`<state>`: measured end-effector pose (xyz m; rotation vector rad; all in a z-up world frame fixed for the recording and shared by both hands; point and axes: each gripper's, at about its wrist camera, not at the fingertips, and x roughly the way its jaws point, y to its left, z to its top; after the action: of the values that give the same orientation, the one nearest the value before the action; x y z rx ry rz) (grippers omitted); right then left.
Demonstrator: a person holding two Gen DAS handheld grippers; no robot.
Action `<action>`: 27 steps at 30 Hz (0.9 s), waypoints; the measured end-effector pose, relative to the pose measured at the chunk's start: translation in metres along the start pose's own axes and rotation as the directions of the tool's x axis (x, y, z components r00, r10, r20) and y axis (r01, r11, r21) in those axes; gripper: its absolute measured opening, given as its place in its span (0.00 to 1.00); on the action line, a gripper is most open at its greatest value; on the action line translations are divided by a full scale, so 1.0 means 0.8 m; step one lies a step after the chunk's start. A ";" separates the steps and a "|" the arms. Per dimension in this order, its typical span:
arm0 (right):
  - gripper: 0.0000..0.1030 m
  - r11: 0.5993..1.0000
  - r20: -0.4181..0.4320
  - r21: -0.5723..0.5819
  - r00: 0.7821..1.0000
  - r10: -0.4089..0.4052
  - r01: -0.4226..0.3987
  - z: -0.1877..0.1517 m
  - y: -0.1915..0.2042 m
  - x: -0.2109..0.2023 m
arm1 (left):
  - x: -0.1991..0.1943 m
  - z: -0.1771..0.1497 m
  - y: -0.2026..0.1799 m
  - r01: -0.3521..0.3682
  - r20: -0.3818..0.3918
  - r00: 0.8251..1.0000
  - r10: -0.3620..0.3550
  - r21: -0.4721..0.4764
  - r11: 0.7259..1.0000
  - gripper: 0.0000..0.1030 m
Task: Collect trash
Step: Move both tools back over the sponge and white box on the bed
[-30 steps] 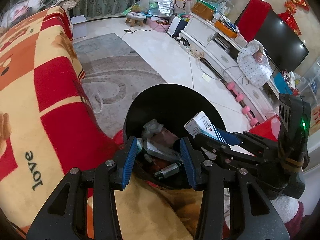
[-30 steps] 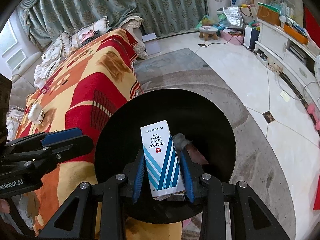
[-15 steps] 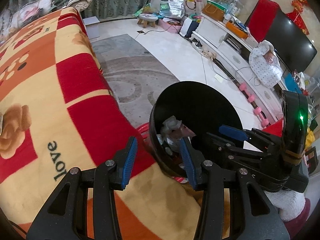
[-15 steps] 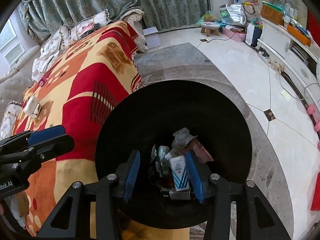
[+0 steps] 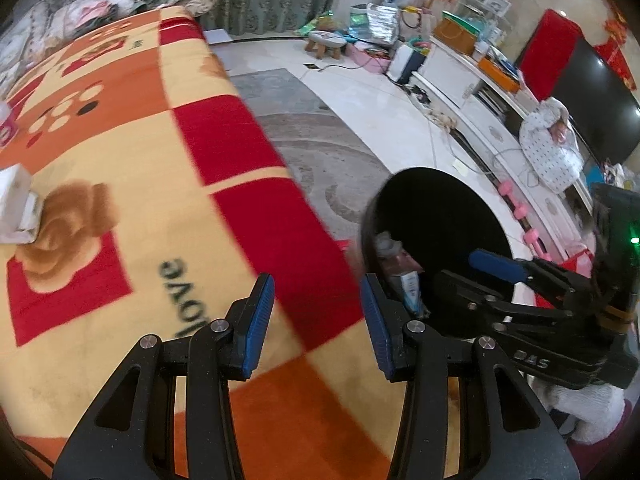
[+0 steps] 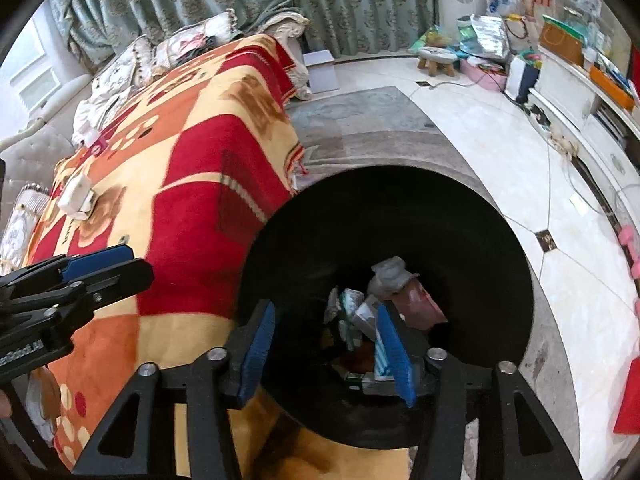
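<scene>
My right claw (image 6: 326,350) is hanging over the black bin (image 6: 500,248), jaws opening, nothing between the pads. The blue-striped box (image 6: 382,354) is lying among the trash in the bin. My left claw (image 5: 316,322) is hovering part-open and empty over the blanket (image 5: 120,184).

- We note the bin (image 6: 384,232) on the floor, just beside the blanket's (image 6: 192,184) edge, to its right.
- Trash (image 6: 372,312) lies in the bin's bottom.
- A crumpled box (image 5: 16,204) lies on the blanket, well left of the bin.
- The rug (image 6: 360,120) lies behind the bin.
</scene>
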<state>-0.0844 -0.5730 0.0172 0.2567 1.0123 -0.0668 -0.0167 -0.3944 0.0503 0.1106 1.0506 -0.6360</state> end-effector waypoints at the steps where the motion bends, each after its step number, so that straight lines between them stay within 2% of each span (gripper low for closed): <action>1: 0.58 1.000 0.002 -0.006 1.000 0.004 -0.004 0.001 0.004 -0.001 | -0.003 -0.003 0.009 -0.010 0.002 1.000 0.010 -0.010 1.000 0.42; 9: 0.60 0.990 -0.008 -0.122 0.998 0.065 -0.065 0.024 0.078 0.013 | -0.030 -0.019 0.100 -0.107 0.004 0.994 0.108 -0.112 0.988 0.42; 15: 0.61 0.975 -0.042 -0.195 0.994 0.103 -0.109 0.028 0.135 0.035 | -0.056 -0.039 0.176 -0.194 0.000 0.980 0.197 -0.193 0.962 0.42; 21: 0.65 0.954 -0.070 -0.265 0.989 0.129 -0.143 0.030 0.186 0.052 | -0.076 -0.056 0.231 -0.251 -0.005 0.966 0.257 -0.245 0.936 0.42; 27: 0.65 0.934 -0.092 -0.310 0.984 0.155 -0.176 0.034 0.230 0.066 | -0.092 -0.070 0.267 -0.276 -0.004 0.958 0.288 -0.295 0.915 0.42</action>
<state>-0.0018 -0.3981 0.0192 0.0488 1.0472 0.2588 0.0302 -0.1667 0.0384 -0.0095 1.0552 -0.2149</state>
